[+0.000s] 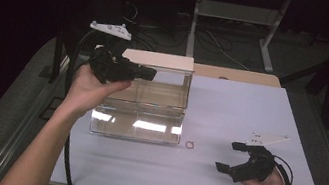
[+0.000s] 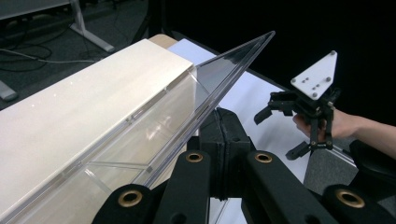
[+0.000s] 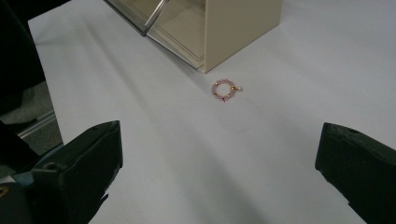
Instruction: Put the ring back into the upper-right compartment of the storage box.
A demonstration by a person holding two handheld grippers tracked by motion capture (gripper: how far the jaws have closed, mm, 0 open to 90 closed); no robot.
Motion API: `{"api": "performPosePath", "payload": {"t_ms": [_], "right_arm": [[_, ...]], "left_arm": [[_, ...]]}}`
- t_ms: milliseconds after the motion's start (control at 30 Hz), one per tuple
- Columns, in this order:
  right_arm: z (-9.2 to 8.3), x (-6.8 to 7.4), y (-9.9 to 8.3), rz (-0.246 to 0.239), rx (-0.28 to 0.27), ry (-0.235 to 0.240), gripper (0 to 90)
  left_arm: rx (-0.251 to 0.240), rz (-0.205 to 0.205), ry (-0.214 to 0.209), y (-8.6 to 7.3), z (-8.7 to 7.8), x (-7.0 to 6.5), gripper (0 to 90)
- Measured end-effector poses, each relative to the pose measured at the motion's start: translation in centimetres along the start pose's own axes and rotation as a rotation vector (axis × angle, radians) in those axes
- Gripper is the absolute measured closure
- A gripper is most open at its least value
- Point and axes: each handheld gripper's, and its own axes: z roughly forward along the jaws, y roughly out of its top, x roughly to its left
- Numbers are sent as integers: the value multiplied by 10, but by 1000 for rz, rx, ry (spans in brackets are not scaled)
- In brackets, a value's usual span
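Observation:
A clear plastic box (image 1: 136, 129) with a cream top strip (image 2: 84, 107) stands on the white table, left of centre. My left gripper (image 1: 149, 74) is at the box's upper left and is shut on the edge of its clear lid (image 2: 224, 70), which stands tilted up. A small pink bead bracelet (image 1: 189, 144) lies flat on the table just off the box's front right corner. It also lies ahead of the jaws in the right gripper view (image 3: 225, 89). My right gripper (image 1: 235, 157) hovers low to its right, open and holding nothing, also seen from the left gripper (image 2: 278, 133).
The white table (image 1: 249, 117) has bare room right of the box. A tan board (image 1: 236, 75) lies behind the box at the far edge. Desk legs and cables are on the floor beyond.

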Motion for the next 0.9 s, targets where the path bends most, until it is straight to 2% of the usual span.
{"api": "performPosePath", "payload": {"t_ms": [533,900], "right_arm": [[30,-1,26,-80,103,47,10],[41,-3,28,-86,146,70,10]], "left_arm": [[0,0,-2,1,2,-2,885],[-10,0,-15,2,4,-2,886]]}}
